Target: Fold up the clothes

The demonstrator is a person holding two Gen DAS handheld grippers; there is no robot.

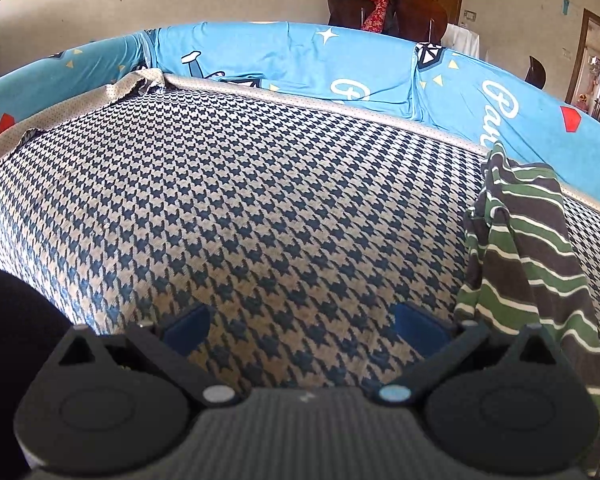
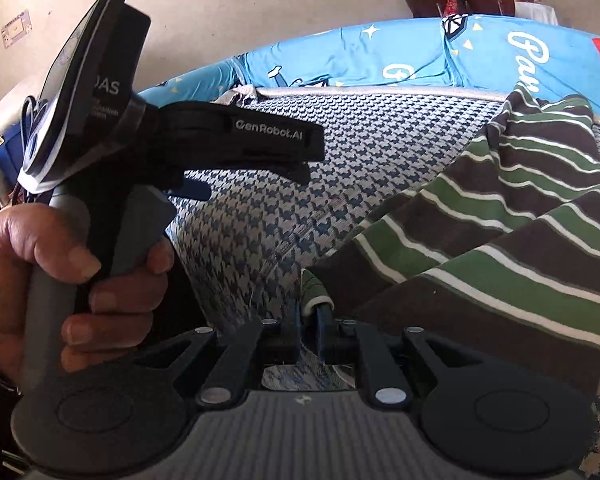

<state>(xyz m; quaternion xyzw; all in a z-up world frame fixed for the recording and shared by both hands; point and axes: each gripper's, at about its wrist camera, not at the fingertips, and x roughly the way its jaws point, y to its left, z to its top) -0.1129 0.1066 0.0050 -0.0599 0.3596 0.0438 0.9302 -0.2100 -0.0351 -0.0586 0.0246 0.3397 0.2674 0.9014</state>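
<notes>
The right gripper [image 2: 309, 322] pinches the striped shirt [image 2: 500, 216] above the sofa [image 1: 260, 200]; the left gripper [image 1: 302, 322] gapes empty beside the shirt.

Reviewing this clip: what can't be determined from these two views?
- Striped garment: its type and full shape; the frame edge crops it in both wrist views.
- Left gripper: open over the houndstooth cover; the right-wrist view shows it side-on, fingertips hidden.
- Right gripper: how much fabric it pinches.

Houndstooth-covered sofa seat [image 1: 240, 200] — green-and-dark striped garment [image 1: 528, 248] draped at right side.
</notes>
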